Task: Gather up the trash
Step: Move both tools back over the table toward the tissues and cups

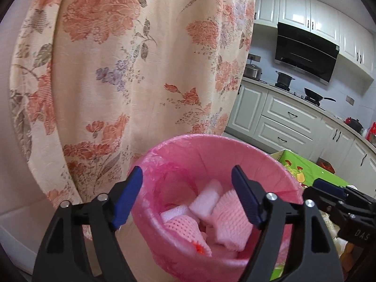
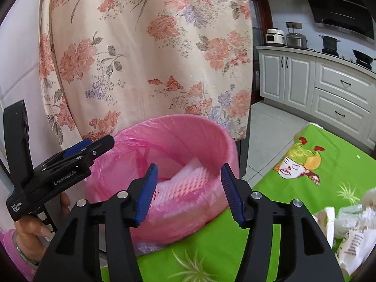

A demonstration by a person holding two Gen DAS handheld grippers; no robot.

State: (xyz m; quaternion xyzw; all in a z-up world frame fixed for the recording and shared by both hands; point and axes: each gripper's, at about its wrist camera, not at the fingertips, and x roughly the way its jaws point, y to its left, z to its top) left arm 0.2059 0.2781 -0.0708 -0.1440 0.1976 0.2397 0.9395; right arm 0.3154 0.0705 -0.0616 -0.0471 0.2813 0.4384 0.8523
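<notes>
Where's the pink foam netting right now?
The pink foam netting lies inside the pink-lined bin, among white foam pieces, straight ahead in both wrist views, in front of the floral curtain.

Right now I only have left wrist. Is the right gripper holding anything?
Observer: No. The right gripper is open, with nothing between its pads.
Operator: Any trash still outside the bin?
Observer: Yes. Crumpled white wrappers lie on the green cloth, to the right of the bin.
</notes>
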